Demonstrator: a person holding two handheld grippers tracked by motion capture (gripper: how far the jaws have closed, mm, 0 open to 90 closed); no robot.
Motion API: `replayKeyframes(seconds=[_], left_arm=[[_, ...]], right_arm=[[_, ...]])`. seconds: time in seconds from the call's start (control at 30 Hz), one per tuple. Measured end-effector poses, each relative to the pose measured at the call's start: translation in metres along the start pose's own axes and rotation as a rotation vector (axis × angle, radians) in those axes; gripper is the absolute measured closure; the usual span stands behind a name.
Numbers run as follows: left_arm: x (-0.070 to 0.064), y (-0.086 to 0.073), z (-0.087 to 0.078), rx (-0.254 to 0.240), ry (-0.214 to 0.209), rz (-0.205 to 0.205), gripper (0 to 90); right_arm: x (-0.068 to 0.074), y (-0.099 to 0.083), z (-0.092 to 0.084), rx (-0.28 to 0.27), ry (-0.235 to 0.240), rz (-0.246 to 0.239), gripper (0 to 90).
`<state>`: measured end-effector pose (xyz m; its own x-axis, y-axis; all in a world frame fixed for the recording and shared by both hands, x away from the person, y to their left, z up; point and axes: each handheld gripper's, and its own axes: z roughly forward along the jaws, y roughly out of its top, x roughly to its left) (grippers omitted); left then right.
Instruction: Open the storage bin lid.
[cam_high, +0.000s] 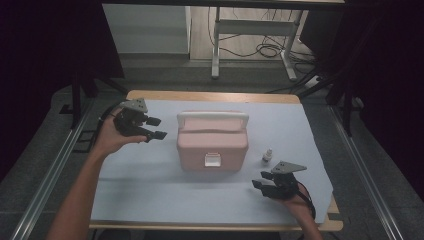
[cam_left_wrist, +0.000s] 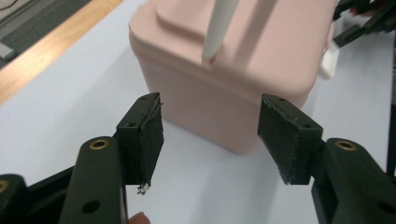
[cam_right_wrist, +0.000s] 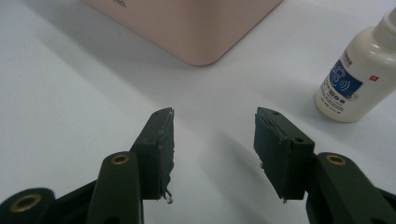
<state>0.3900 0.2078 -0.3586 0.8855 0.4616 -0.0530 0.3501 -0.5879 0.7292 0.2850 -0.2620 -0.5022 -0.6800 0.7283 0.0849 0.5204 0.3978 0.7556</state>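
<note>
Sitting closed mid-bench (cam_high: 150, 210): pink box (cam_high: 212, 142), small bottle (cam_high: 267, 155) just right of it. Hovering either side, left tool (cam_high: 155, 128) and right tool (cam_high: 260, 184), both gaping, empty. Seemingly nothing started.

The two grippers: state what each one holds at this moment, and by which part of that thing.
Nothing is held. The left gripper is open beside the pink box; the right gripper is open near the small white bottle.

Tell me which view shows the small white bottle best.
The right gripper view: the small white plastic bottle stands close, its blue label clear, though its cap is cut off. In the high view it is a tiny shape right of the pink plastic box.
</note>
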Motion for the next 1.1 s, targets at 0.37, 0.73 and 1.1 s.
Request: replayKeyframes(seconds=[0.37, 0.73, 1.1], left_arm=[[0.011, 0.033, -0.005, 0.054, -0.031, 0.041, 39.8], [0.013, 0.055, 0.001, 0.109, -0.037, 0.083, 40.0], [0.005, 0.083, 0.009, 0.145, -0.055, 0.144, 39.8]], right_arm=[[0.001, -0.001, 0.003, 0.012, -0.002, -0.005, 47.6], [0.0, -0.003, 0.003, 0.02, -0.004, 0.002, 47.5], [-0.001, -0.003, 0.004, 0.025, -0.006, 0.001, 47.4]])
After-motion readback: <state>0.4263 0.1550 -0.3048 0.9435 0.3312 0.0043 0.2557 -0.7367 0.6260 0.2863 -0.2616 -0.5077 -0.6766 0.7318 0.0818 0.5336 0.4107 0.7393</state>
